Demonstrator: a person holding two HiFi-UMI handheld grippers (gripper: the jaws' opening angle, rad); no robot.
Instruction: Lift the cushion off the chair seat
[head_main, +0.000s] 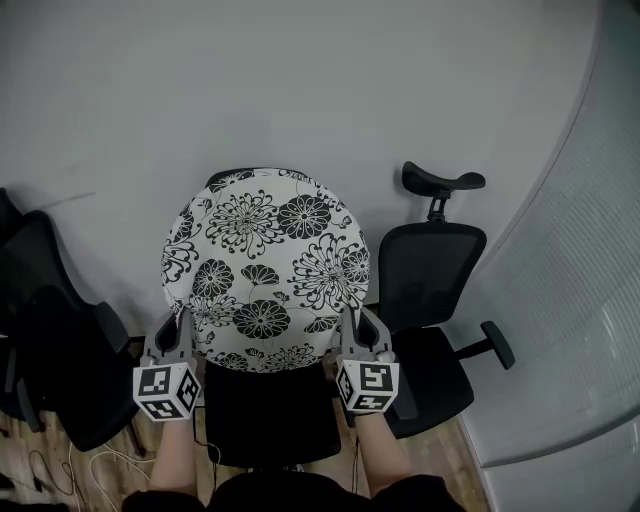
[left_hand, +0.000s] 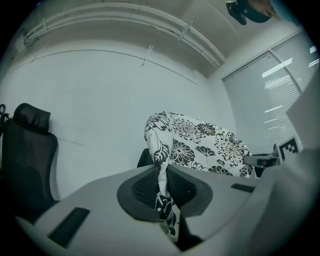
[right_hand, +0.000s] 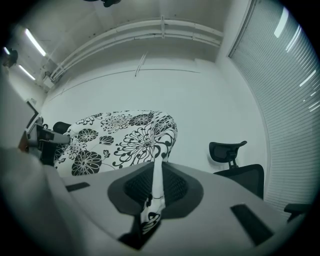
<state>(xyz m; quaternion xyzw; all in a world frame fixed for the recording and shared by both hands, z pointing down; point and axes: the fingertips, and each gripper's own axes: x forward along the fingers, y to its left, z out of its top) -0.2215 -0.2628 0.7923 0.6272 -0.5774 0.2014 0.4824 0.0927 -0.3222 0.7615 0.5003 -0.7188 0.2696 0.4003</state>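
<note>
Both claws grip cloth: left gripper and right gripper are clamped on opposite lower edges of the round white black-flowered fabric cushion, held above the black office chair seat.

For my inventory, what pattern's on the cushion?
Black flowers on white; the cushion shows best in head view.

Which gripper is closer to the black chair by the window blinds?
Right. The right gripper pinches the flowery cushion at the edge just beside that chair. The left gripper pinches the opposite edge, with the whole cushion between it and the chair.
</note>
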